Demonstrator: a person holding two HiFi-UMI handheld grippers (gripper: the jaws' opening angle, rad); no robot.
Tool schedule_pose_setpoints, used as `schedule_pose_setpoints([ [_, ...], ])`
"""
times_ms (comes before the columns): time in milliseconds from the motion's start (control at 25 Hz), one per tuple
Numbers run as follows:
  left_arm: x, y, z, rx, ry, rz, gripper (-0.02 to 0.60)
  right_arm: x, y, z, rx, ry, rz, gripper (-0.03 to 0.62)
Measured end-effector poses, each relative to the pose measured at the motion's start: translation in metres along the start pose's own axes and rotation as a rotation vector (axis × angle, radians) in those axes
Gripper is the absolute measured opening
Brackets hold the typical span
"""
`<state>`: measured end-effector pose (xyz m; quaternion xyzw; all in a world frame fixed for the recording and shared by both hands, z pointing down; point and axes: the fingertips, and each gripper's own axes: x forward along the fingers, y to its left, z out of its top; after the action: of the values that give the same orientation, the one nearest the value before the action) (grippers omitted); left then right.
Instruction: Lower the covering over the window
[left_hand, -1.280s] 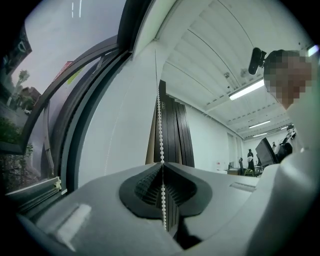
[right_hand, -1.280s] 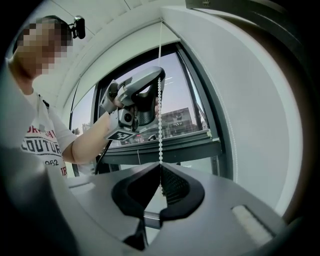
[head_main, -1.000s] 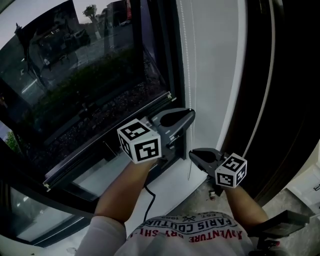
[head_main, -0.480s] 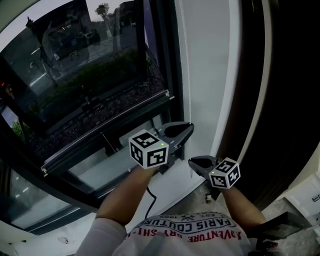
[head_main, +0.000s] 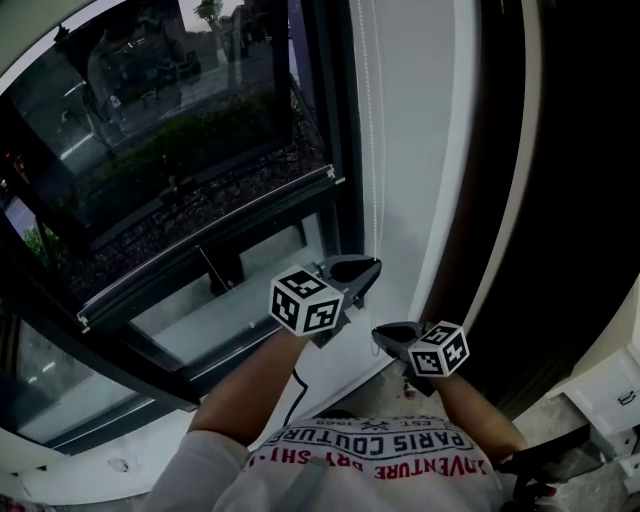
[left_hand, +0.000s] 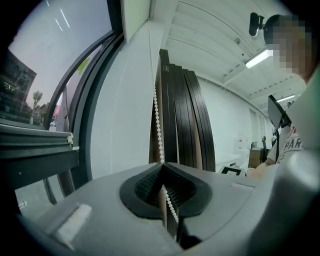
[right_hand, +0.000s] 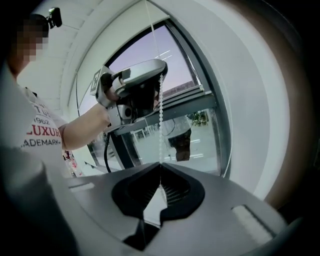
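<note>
The roller shade (head_main: 180, 130) is a dark, see-through sheet hanging over the far left part of the window. Street and shrubs show dimly through it. Its bottom rail (head_main: 200, 248) (left_hand: 35, 145), capped white at the ends, crosses the glass partway down, and brighter bare glass lies below it.

To the right, past the dark window frame (head_main: 335, 120), the white bead chain (head_main: 376, 150) (left_hand: 159, 120) (right_hand: 160, 120) hangs down along a white wall strip (head_main: 425, 150).

The left gripper (head_main: 368, 268) (left_hand: 161, 166) (right_hand: 137, 75) is clamped on this chain, with beads running in between its closed jaws. The right gripper (head_main: 382, 334) (right_hand: 160, 167) sits just nearer and to the right, lower on the same chain. Its jaws are also pinched together where the beads meet their tips.

A black cable (head_main: 295, 385) trails from the left gripper along the forearm toward the printed T-shirt (head_main: 380, 450). Dark panels (head_main: 580, 150) (left_hand: 185, 120) stand right of the white strip.
</note>
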<state>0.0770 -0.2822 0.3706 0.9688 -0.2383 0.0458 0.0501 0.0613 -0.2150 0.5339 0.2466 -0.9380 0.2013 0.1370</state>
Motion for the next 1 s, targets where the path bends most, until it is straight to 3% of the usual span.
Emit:
schedule_pose_setpoints([
  [240,0.000,0.001,-0.032,-0.060,0.015,0.006,0.006,0.007,0.001,-0.028,0.099,0.012,0.022,0.011],
  [520,-0.007,0.005,-0.029,-0.042,-0.009,0.008,0.006,0.006,-0.013,-0.012,0.066,-0.009,-0.041,0.015],
  [680,-0.009,0.006,-0.030,-0.038,0.000,0.012,0.006,-0.009,-0.015,0.029,0.036,-0.084,-0.031,0.113],
  [880,-0.010,0.007,-0.030,-0.055,0.003,0.014,0.005,-0.040,-0.025,0.100,-0.075,-0.178,-0.081,0.126],
  [1000,-0.009,0.004,-0.031,-0.038,0.017,0.010,0.006,-0.057,-0.028,0.149,-0.091,-0.254,-0.058,0.126],
])
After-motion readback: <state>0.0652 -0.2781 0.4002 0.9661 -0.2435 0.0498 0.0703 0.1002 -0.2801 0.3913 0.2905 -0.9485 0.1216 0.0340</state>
